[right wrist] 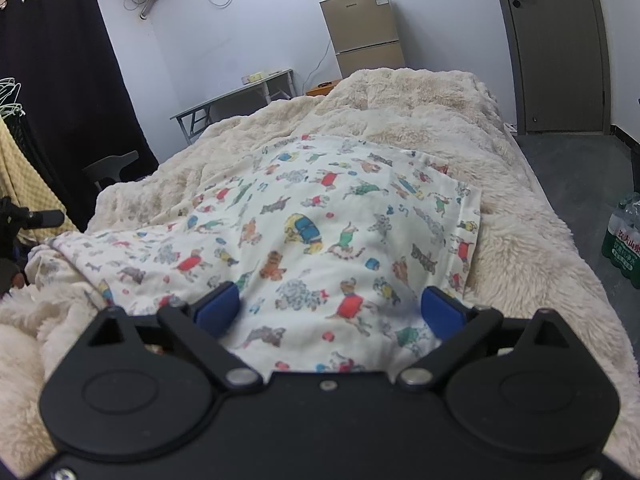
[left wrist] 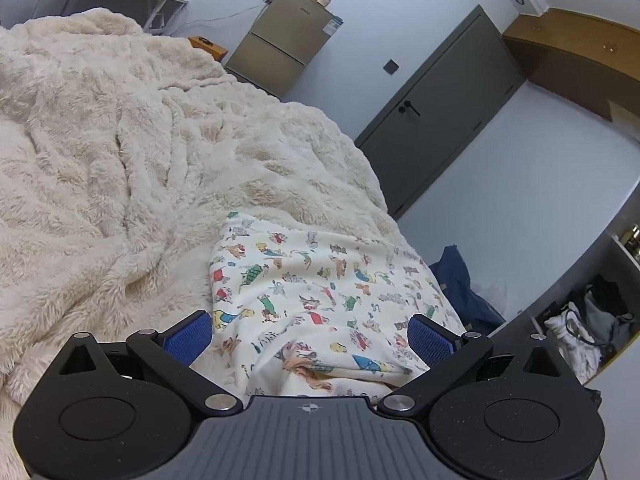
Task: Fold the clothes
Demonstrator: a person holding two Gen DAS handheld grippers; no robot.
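A white garment printed with cartoon animals (right wrist: 320, 208) lies spread on a fluffy cream blanket (right wrist: 520, 248) covering the bed. In the right wrist view my right gripper (right wrist: 330, 304) hovers at the garment's near edge. Its blue pads (right wrist: 218, 308) stand wide apart and the cloth lies flat between them, unpinched. In the left wrist view the same garment (left wrist: 320, 280) lies near the bed's right edge on the blanket (left wrist: 120, 140). There my left gripper (left wrist: 310, 332) is open, and a rumpled fold of the cloth sits between its blue pads (left wrist: 190, 336) without being pressed.
A tan fridge (right wrist: 366, 36) with jars on top stands beyond the bed, beside a grey door (right wrist: 560, 40). A folding table (right wrist: 240, 96) and a black curtain (right wrist: 60, 80) are on the left. A pack of water bottles (right wrist: 624, 240) sits on the floor at right. A dark blue bag (left wrist: 460, 280) lies beside the bed.
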